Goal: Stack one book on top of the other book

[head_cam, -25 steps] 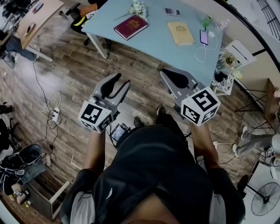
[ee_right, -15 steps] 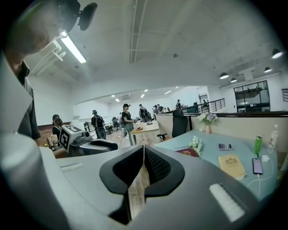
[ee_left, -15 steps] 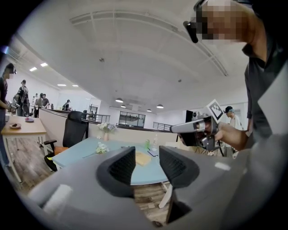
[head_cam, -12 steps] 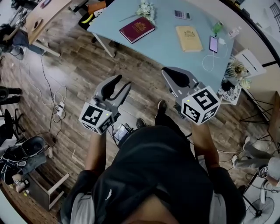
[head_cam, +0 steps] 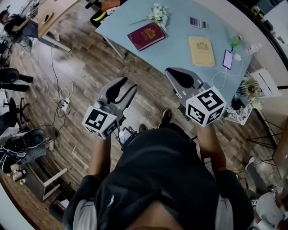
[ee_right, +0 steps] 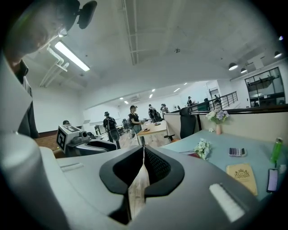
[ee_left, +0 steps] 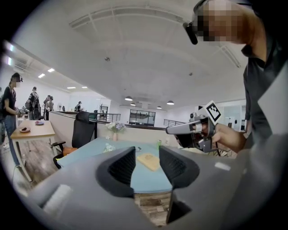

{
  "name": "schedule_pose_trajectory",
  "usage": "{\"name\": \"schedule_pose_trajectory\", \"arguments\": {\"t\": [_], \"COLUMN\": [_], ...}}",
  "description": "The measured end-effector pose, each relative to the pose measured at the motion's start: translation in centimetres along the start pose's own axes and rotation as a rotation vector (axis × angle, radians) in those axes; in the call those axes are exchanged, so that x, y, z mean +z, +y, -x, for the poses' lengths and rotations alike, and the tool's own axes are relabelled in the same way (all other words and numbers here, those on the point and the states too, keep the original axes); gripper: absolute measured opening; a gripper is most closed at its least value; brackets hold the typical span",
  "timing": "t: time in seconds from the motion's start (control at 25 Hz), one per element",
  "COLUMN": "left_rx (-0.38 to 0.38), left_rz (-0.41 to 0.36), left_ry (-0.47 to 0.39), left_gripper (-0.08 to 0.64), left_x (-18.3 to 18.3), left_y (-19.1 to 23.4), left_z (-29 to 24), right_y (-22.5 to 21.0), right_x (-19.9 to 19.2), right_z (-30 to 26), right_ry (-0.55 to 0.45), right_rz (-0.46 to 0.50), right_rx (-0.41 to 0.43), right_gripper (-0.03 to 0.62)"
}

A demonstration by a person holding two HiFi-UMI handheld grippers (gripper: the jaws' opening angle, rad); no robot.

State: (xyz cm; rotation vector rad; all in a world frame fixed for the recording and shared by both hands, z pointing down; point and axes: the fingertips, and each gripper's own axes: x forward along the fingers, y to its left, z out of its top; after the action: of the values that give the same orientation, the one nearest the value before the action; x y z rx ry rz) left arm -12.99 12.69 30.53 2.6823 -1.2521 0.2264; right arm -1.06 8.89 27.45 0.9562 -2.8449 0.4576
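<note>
Books first: the red book (head_cam: 146, 36) lies on the blue table (head_cam: 173, 56) at about my twelve o'clock, and the tan book (head_cam: 201, 50) lies flat at one o'clock. The two are well apart, with bare tabletop between them. Neither is touched, so I judge the step in hand to be the approach. My left gripper (head_cam: 122, 86) hangs over the wooden floor (head_cam: 81, 67) short of the table edge, jaws apart and holding nothing; through the gap I only see the tan book far off. My right gripper (head_cam: 181, 76) sits at three o'clock of the left one, jaws pressed together on nothing. To do this well I would spread the right jaws before reaching the table and come in low and level at the tan book's near edge. I would pinch cover and pages together so it cannot fan open. The phone (head_cam: 227, 59) lies just at three o'clock of that book, so I would stay off that side. Then I would lift, carry toward ten o'clock and set it squarely on the red book, minding the flowers (head_cam: 158, 13) beyond.
</note>
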Motion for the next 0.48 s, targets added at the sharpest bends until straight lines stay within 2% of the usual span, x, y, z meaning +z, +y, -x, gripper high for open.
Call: {"name": "schedule_pose_trajectory", "arguments": {"t": [0.48], "left_rx": [0.105], "left_rz": [0.004], "left_ry": [0.020], "left_gripper": [0.219], "left_x": [1.8], "left_y": [0.1], "left_z": [-4.9], "right_y": [-5.8], "right_x": [1.7], "right_z": [-0.5], "right_ry": [-0.008], "right_rz": [-0.011], "right_rx": [0.091], "right_gripper": [0.006]}}
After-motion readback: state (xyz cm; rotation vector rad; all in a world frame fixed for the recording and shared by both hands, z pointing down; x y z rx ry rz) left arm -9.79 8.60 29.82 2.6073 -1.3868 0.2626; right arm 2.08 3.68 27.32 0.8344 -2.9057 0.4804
